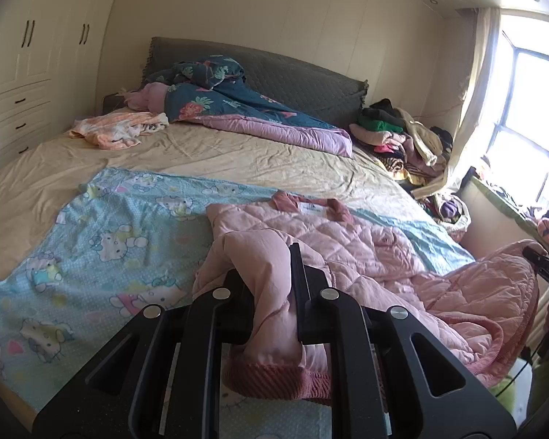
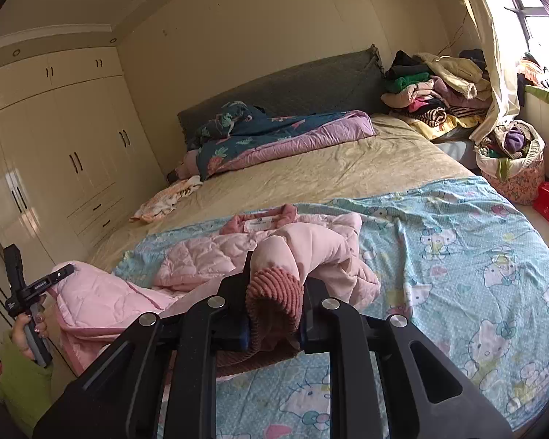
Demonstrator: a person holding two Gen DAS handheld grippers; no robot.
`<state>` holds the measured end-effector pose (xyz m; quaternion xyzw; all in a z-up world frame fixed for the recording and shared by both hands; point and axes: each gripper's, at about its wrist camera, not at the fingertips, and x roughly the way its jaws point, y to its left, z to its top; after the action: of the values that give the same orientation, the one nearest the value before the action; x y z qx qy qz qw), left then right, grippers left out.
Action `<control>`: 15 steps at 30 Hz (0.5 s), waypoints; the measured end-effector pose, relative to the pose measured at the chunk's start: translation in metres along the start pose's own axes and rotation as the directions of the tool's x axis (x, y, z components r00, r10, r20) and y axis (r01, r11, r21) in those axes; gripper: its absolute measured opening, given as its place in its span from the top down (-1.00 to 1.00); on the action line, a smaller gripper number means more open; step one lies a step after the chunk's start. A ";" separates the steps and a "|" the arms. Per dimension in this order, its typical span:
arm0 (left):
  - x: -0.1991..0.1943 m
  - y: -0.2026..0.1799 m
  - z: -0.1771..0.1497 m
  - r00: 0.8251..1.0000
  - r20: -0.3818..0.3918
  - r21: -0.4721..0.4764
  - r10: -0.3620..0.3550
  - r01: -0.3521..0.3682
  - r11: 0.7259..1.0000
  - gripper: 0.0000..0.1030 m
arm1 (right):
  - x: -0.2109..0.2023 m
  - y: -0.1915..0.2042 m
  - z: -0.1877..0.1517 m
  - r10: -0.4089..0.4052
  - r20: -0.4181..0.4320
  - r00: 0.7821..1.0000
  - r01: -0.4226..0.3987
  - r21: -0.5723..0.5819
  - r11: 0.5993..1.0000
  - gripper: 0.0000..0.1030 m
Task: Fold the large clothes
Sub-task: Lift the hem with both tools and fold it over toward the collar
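Two grippers I hold closed on the pink quilted jacket (image 1: 347, 241): my left gripper (image 1: 271, 285) pinches one sleeve, my right gripper (image 2: 274, 292) clamps a ribbed cuff (image 2: 272, 289). The jacket lies on the blue cartoon sheet (image 2: 457, 248), beyond it the beige bed (image 1: 238, 153).

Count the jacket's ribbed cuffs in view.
2. One cuff hangs at the end of the sleeve clamped in the left gripper; the other cuff is pinched in the right gripper. Both belong to the pink jacket on the bed.
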<state>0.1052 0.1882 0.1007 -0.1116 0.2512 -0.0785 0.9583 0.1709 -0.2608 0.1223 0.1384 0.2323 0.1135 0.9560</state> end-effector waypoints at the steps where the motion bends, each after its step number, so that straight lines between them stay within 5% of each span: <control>1: 0.002 0.001 0.004 1.000 0.000 -0.013 0.001 -0.001 1.000 0.84 | 0.003 0.000 0.004 -0.004 0.003 1.000 0.004 0.002 1.000 0.68; 15: 0.034 0.000 0.032 0.999 0.007 -0.022 0.033 -0.033 0.999 0.83 | 0.041 -0.031 0.029 -0.034 -0.029 0.999 0.037 0.139 0.990 0.68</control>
<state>0.1504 0.1867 0.1120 -0.1181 0.2501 -0.0595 0.9592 0.2249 -0.2843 0.1210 0.1993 0.2547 0.0818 0.9427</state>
